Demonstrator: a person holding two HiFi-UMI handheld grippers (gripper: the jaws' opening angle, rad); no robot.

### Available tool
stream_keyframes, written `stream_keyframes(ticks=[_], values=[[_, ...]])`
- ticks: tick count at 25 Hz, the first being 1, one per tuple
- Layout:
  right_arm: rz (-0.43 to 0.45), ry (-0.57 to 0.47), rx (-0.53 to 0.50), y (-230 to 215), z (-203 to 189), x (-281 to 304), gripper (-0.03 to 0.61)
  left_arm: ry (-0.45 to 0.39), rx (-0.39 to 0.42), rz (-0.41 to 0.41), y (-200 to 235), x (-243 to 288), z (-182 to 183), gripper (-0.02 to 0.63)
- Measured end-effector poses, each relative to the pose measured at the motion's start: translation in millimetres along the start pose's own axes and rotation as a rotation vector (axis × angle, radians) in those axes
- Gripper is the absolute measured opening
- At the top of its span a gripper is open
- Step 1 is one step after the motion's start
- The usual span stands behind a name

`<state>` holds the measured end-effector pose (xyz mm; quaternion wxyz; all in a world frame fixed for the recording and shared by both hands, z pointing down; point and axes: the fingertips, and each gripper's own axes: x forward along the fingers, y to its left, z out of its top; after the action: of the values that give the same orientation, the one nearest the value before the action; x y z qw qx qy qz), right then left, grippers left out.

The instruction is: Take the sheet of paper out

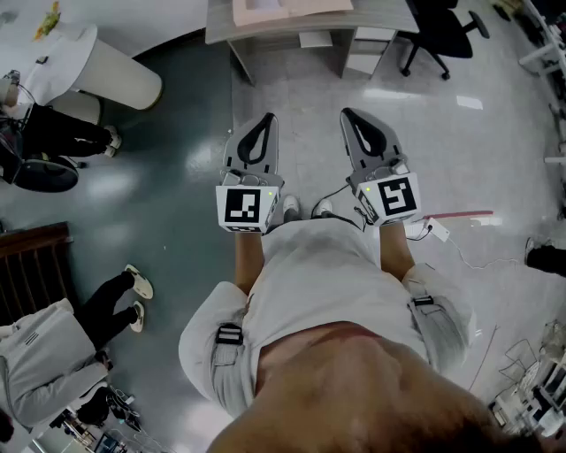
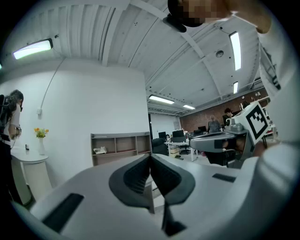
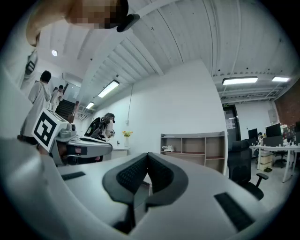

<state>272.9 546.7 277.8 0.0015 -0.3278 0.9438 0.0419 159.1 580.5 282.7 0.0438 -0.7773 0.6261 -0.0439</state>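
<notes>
I hold both grippers level in front of my body, side by side over the floor. My left gripper (image 1: 264,120) is shut with nothing between its pads, and in its own view the jaws meet at the tip (image 2: 150,156). The right gripper (image 1: 348,114) is likewise shut and empty, its pads touching (image 3: 147,155). Pale pinkish sheets (image 1: 287,9) lie on a grey desk (image 1: 265,34) at the far top of the head view, well beyond both grippers. Neither gripper touches anything.
A black office chair (image 1: 442,35) stands right of the desk. A white round table (image 1: 84,62) and a person stand at the far left; another person sits at lower left. A red strip (image 1: 460,214) and cables lie on the floor to my right. An open shelf unit (image 2: 119,145) lines the wall ahead.
</notes>
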Motion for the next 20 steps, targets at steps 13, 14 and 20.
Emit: stream_keyframes(ticks=[13,14,20], values=[[0.046,-0.037,0.033,1.3,-2.1,-26.3,0.02,0.012,-0.001,0.037,-29.9,-10.8,-1.6,0.021],[0.049,-0.038,0.033,1.6,-2.7,-26.5,0.02,0.013,-0.003,0.04,-30.6,-11.7,-2.4,0.022],[0.063,-0.041,0.023,1.6,-3.0,-15.1,0.02,0.014,0.01,0.052,-23.1,-7.4,-2.5,0.021]])
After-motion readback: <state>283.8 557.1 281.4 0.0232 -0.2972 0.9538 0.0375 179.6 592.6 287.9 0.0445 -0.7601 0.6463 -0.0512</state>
